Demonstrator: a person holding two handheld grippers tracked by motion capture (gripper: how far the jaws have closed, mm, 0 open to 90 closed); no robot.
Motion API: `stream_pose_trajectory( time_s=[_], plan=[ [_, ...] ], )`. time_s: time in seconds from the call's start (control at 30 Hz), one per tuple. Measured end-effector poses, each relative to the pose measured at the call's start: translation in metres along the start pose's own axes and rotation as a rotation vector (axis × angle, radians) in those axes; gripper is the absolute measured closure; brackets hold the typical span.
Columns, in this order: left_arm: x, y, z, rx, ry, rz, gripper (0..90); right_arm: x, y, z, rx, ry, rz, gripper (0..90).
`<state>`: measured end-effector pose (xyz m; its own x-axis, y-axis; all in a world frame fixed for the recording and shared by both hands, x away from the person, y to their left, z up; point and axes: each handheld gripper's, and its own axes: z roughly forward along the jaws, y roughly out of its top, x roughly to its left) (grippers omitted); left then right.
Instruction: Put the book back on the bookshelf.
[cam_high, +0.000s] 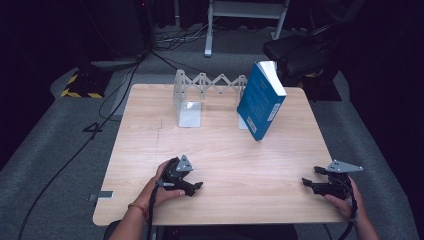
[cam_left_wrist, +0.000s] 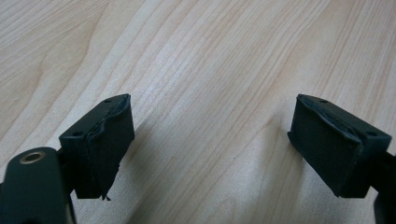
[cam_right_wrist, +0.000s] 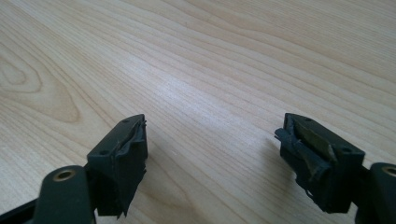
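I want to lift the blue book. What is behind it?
The blue book leans against the expandable metal bookend. Its right end plate is mostly hidden behind the book.

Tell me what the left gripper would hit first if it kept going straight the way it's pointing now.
Most likely the bare wooden table: the left gripper points its open jaws low across it, with nothing between or ahead of them. Depth is hard to judge.

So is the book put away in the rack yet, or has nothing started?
Nothing looks started. The blue book leans tilted at the right end of the white folding rack, not upright. Both tools, left and right, sit open and empty near the table's front edge. Everything is left.
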<state>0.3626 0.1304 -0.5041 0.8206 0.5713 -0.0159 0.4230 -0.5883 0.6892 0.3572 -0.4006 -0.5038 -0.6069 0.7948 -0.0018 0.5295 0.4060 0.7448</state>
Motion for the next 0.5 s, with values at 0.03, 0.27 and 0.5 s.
stream_pose_trajectory(
  time_s=[0.03,0.27,0.5],
  plan=[
    [0.0001,0.0000,0.0000,0.000,0.000,0.000,14.5,0.0001,0.0000,0.0000,0.000,-0.001,-0.001,22.9],
    [0.0000,0.0000,0.0000,0.000,0.000,0.000,14.5,-0.0001,-0.0001,0.0001,0.005,-0.013,0.006,20.1],
    [0.0000,0.0000,0.0000,0.001,0.001,0.000,14.5,-0.0002,-0.0001,0.0001,0.007,-0.015,0.012,19.6]
  ],
)
